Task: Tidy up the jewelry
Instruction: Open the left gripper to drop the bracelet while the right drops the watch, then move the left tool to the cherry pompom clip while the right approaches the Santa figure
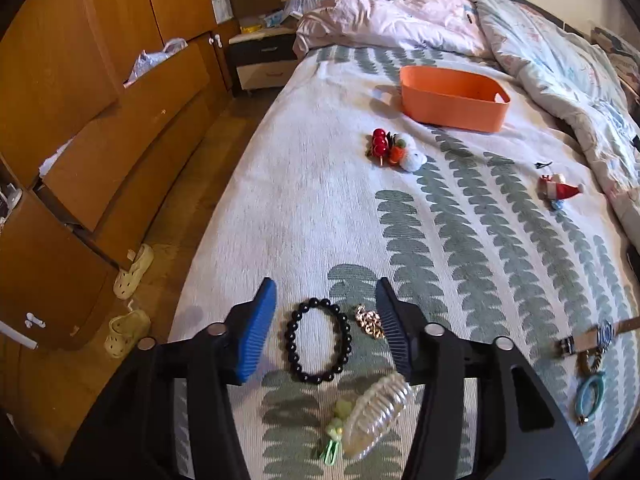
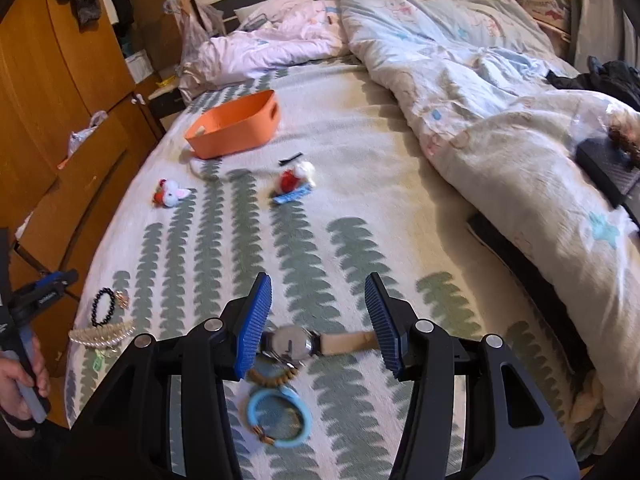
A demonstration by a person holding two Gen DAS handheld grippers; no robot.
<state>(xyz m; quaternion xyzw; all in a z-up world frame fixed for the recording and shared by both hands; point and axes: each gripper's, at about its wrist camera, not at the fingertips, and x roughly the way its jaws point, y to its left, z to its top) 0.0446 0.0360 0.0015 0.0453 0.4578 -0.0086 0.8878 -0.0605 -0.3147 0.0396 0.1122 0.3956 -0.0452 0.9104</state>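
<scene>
Black bead bracelet (image 1: 319, 341): lay flat on the bed near its foot edge, directly between the spread, empty fingers of left claw (image 1: 326, 330). Right claw (image 2: 319, 322), also spread, straddled a watch (image 2: 294, 343), strap crosswise.

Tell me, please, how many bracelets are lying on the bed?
3: a black beaded bracelet between the left gripper's fingers, and a brown beaded bracelet and blue bangle below the watch. Others may be hidden.

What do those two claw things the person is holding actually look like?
Each gripper, left and right, has two flat blue ribbed pads on black angular plastic arms joined by round silver pins. No cables show.
</scene>
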